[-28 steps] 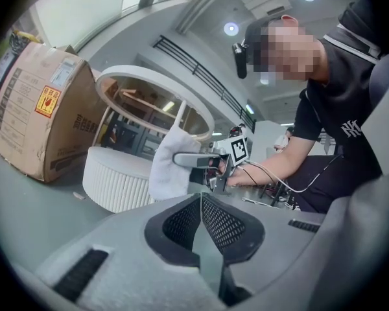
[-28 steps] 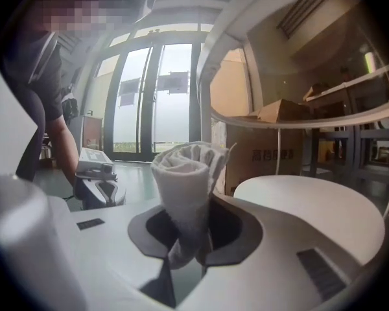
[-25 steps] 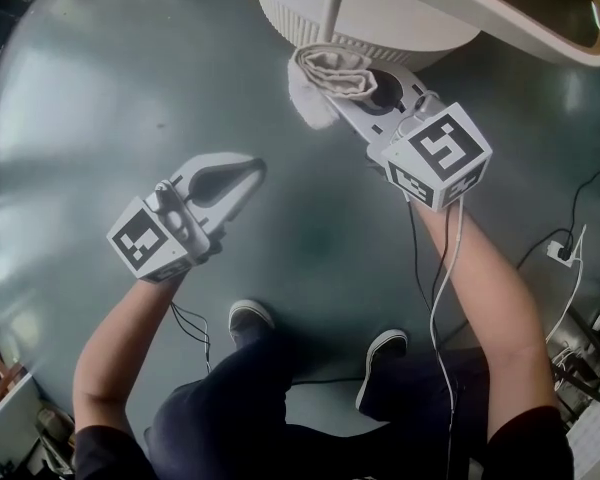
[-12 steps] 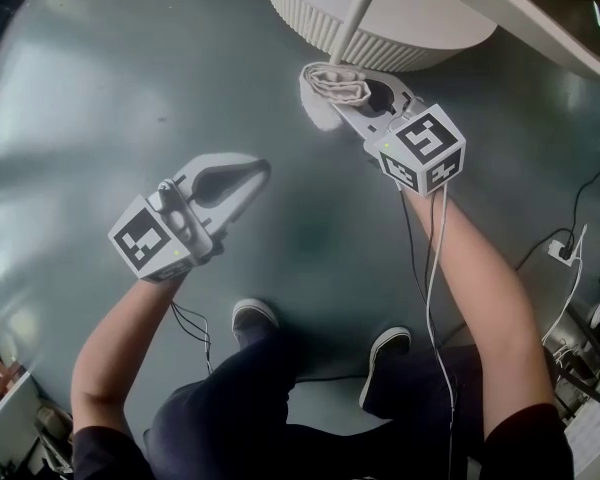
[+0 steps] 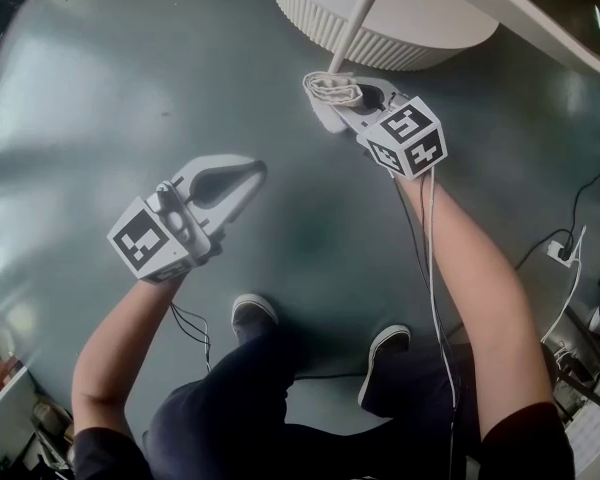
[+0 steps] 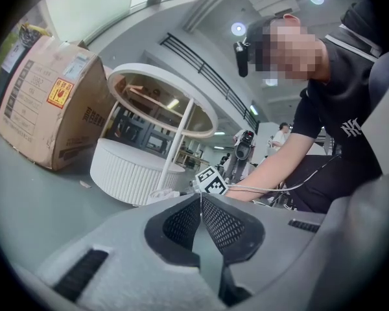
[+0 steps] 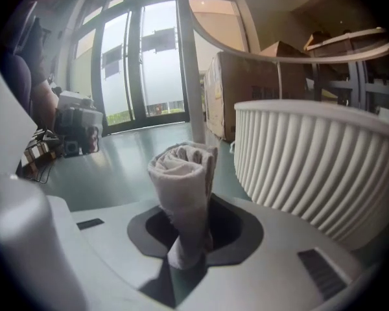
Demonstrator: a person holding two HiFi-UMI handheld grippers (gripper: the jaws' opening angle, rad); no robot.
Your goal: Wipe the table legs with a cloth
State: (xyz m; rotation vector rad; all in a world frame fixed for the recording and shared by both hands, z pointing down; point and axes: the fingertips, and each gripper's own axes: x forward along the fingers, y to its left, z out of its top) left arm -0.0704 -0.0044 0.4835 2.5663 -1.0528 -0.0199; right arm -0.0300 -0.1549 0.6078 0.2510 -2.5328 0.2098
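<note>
Got a rolled-up beige cloth (image 7: 183,167) pinched tight in the right hand-held gripper (image 7: 183,238), poking up past the tips like a little bundle. Straight ahead of those jaws, just beyond the roll, can see the thin white desk leg (image 7: 191,76), running pretty much upright from the ribbed white base (image 7: 311,167) up to the ring-shaped top. From the head view, seems to be parked right at the foot of that leg (image 5: 358,18), either touching or only just off it, can't tell which. So probably only needs a small nudge forward, then strokes up and down along that long axis, keeping the roll pressed sideways against the leg. Meanwhile, keeping nothing at all in the left hand-held gripper (image 5: 252,175): closed on empty air, well behind and off to the left of the right one, so clearly leaving the wiping to the nearer right hand. Looking along those closed left jaws, can spot the same desk farther ahead, plus a big cardboard box (image 6: 52,102) off to the left. As for writing: a red sticker and some black print on the box, too small to read. Nothing but black-and-white square markers on the cube (image 5: 407,138), no real words.
</note>
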